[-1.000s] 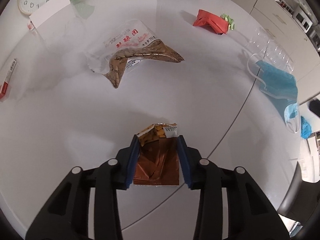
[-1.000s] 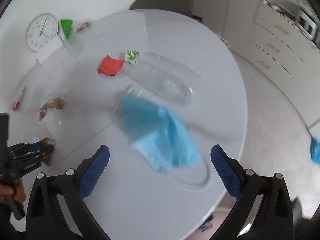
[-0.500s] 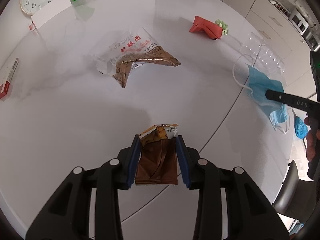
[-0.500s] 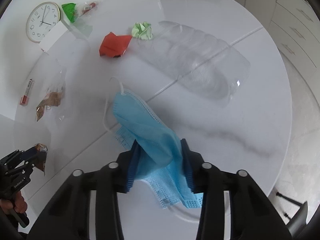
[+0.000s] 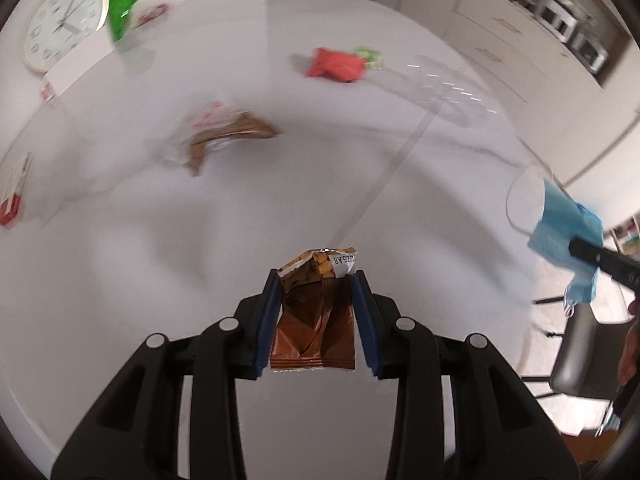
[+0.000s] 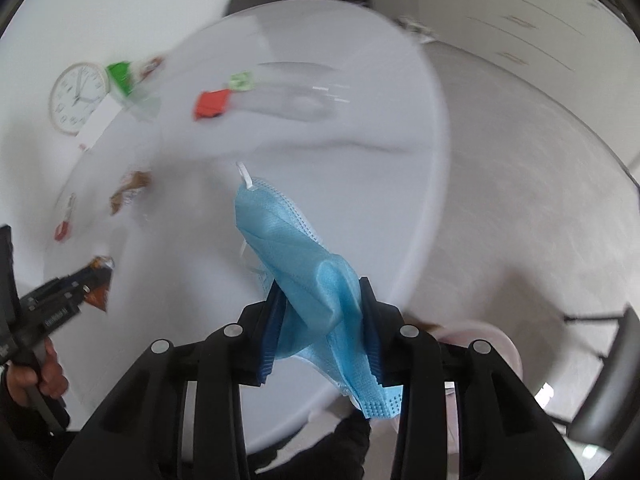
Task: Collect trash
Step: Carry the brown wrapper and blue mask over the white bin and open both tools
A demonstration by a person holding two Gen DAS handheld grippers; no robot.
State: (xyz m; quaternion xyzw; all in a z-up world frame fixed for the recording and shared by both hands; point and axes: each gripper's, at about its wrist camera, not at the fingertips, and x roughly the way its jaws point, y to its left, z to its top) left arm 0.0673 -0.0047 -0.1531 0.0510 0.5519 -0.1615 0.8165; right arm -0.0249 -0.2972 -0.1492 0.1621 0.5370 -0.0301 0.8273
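Note:
My left gripper (image 5: 316,280) is shut on a brown snack wrapper (image 5: 314,328), held above the white round table (image 5: 200,260). In the right wrist view the same left gripper (image 6: 90,276) shows at the left with the brown snack wrapper (image 6: 98,284). My right gripper (image 6: 320,292) is shut on a blue face mask (image 6: 296,248), lifted off the table near its right edge. The blue face mask (image 5: 560,228) also hangs at the right of the left wrist view. Loose on the table lie a torn clear-and-brown wrapper (image 5: 224,136), a red wrapper (image 5: 336,65) and a clear plastic bottle (image 5: 440,84).
A wall clock (image 5: 60,24), a green wrapper (image 5: 120,14) and a small red-and-white packet (image 5: 14,196) lie at the table's far left. A pale round bin (image 6: 480,344) stands on the floor below the table's edge. Chairs (image 5: 580,344) stand around the table.
My right gripper closed on the blue mask and lifted it off the table toward the right edge. My left gripper rose and drew back with the brown wrapper.

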